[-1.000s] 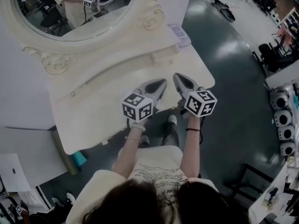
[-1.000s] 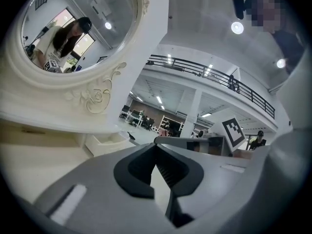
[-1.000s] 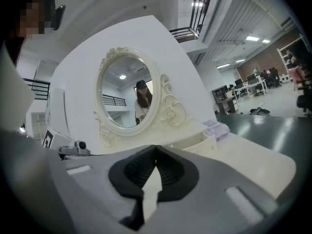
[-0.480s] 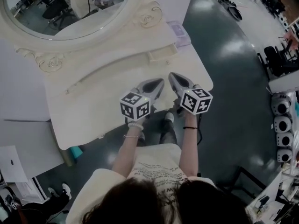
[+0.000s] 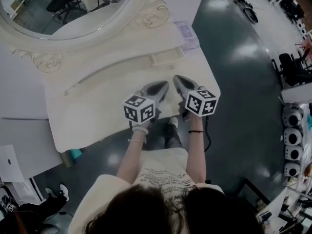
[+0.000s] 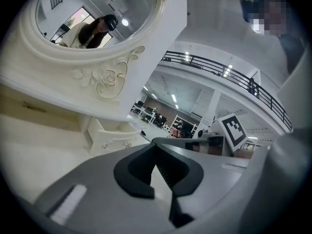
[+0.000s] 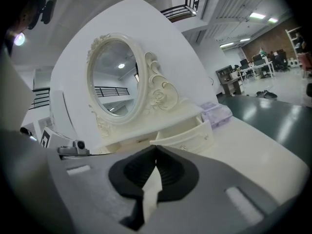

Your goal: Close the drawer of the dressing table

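Dark, glossy floor (image 5: 243,77) is stretching away to the right of a cream dressing table (image 5: 97,113), whose oval mirror (image 5: 73,13) is being cut off by the top edge of the head view. From above, the drawer (image 5: 167,57) is showing only its top rim, so its inside is staying hard to make out. It is sitting at the right end of the low shelf under the mirror, pulled out toward the near edge. Its long axis is running left to right along the shelf, and its curved front is facing near, toward the person. The small fittings on that front are looking too tiny to tell apart. A pale purple box (image 5: 188,35) is lying just beside the drawer on its right, and any print on it is too small to read. Print on the person's shirt is blurring into unreadable lines, and the cubes are carrying only black-and-white square markers, no words. The left gripper (image 5: 165,86) and the right gripper (image 5: 176,78) are hovering side by side over the near right part of the table top, near the drawer but apart from it, both pointing far. Each one's jaws are pressing together at the tips with nothing between them.
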Available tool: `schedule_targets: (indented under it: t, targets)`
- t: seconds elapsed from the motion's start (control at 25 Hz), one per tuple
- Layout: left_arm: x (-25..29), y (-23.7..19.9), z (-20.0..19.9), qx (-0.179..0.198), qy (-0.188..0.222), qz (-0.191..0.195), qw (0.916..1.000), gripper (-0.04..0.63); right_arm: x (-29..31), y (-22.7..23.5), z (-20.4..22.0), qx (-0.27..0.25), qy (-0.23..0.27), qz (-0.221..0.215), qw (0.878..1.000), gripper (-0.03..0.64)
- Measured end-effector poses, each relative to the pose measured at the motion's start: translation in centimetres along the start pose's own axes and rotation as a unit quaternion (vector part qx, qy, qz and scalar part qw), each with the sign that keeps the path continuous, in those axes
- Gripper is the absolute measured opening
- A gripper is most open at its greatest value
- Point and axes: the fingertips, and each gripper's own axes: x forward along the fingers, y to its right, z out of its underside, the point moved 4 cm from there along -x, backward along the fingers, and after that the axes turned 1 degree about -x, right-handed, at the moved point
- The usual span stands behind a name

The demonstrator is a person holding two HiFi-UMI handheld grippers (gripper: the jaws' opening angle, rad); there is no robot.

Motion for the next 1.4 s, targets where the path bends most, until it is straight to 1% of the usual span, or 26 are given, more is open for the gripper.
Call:
schedule_targets:
  t: [0.08, 0.32, 0.6, 0.84, 1.12, 1.28, 1.4]
  targets:
    - [0.3, -0.3, 0.2, -0.006, 0.000, -0.006, 1.0000, -0.009, 0.4, 0.5, 0.2, 0.005, -0.008, -0.004, 1.000, 0.003]
    - [1.4, -1.2, 0.9, -0.017, -0.006, -0.022, 0.9996, -0.009, 1.6, 2.2, 0.5, 0.005, -0.030, 0.006, 1.000, 0.003]
    - [2.9, -2.1, 1.5, -0.034, -0.003, -0.038, 0.9987, -0.009, 2.8, 4.0, 0.7, 0.007, -0.055, 0.005, 0.998, 0.012]
    - [4.0, -3.1, 1.7, -0.044, -0.003, -0.050, 0.9978, -0.009, 4.1, 5.3, 1.0, 0.007, -0.082, 0.010, 0.997, 0.035]
    - [4.4, -4.0, 1.8, -0.054, -0.001, -0.065, 0.9964, -0.009, 5.6, 6.2, 1.6, 0.014, -0.113, 0.017, 0.993, 0.089]
    - [4.6, -4.4, 1.9, -0.057, -0.002, -0.073, 0.9957, -0.009, 6.3, 6.4, 1.6, 0.009, -0.120, 0.024, 0.992, 0.121]
    - [4.8, -4.6, 2.3, -0.062, -0.004, -0.078, 0.9950, -0.009, 6.8, 6.4, 1.6, 0.003, -0.125, 0.023, 0.992, 0.124]
